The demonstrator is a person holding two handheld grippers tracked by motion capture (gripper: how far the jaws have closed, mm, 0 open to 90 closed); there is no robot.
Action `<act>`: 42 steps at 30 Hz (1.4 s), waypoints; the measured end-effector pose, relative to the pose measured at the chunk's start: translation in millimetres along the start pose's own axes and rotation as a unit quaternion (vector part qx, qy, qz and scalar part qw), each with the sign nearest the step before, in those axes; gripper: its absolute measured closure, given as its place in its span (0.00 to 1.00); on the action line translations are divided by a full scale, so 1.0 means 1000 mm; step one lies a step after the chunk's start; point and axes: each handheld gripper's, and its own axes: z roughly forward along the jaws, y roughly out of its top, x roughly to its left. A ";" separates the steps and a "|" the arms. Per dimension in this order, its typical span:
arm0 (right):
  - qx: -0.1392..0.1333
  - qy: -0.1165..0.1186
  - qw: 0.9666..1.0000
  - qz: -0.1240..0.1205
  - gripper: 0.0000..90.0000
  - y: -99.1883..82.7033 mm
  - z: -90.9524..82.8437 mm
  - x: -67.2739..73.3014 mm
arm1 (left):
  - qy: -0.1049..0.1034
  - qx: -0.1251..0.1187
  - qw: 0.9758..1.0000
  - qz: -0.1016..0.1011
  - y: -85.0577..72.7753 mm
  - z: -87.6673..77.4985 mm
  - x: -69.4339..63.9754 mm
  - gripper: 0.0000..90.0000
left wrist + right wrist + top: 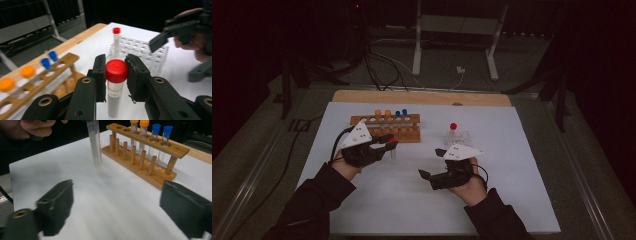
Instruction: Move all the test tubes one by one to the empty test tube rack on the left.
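Hanging upright from the left gripper (116,75), whose jaws clamp its cap, the red-capped tube (115,92) sits nearer the wooden rack (387,127); the right gripper (432,162) gapes empty.

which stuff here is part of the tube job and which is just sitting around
In the job:
- red-capped tube, clamped at its cap in the left gripper
- clear rack, already holding another red-capped tube
- right gripper, jaws open with nothing between them

Just sitting:
- wooden rack
- its orange-capped tubes and blue-capped tubes
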 end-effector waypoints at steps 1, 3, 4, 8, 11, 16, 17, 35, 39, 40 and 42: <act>0.000 0.000 1.000 0.002 0.08 0.000 0.000 0.000 | 0.003 0.000 1.000 -0.001 0.001 -0.002 0.003 0.80; -0.001 -0.002 1.000 0.005 0.04 0.001 0.000 0.000 | 0.009 -0.001 1.000 -0.001 0.003 -0.004 0.007 0.80; -0.002 0.000 1.000 0.004 0.03 0.001 0.000 0.000 | 0.013 0.001 1.000 -0.001 0.004 -0.005 0.009 0.80; -0.002 0.007 1.000 0.001 0.00 0.000 -0.001 -0.001 | 0.026 -0.001 1.000 -0.001 0.010 -0.010 0.018 0.80; -0.005 0.013 1.000 0.005 0.00 0.000 -0.001 -0.003 | 0.036 -0.002 0.999 -0.006 0.014 -0.012 0.024 0.80; -0.010 0.014 1.000 0.003 0.00 0.001 -0.003 -0.003 | 0.056 -0.001 0.998 -0.009 0.018 -0.013 0.036 0.80; -0.010 0.017 1.000 0.004 0.00 0.001 -0.003 -0.003 | 0.059 -0.003 0.998 -0.010 0.019 -0.014 0.039 0.80; -0.016 0.027 1.000 0.001 0.00 0.002 -0.006 -0.005 | 0.119 -0.003 0.992 -0.030 0.031 -0.011 0.084 0.80; -0.021 0.023 1.000 0.001 0.00 0.002 -0.007 -0.006 | 0.130 -0.007 0.991 -0.042 0.030 -0.008 0.095 0.80; -0.020 0.022 1.000 0.002 0.00 0.002 -0.007 -0.007 | 0.135 -0.010 0.990 -0.042 0.030 -0.008 0.097 0.80; -0.020 0.023 1.000 0.003 0.00 0.002 -0.007 -0.007 | 0.139 -0.011 0.989 -0.041 0.030 -0.005 0.101 0.80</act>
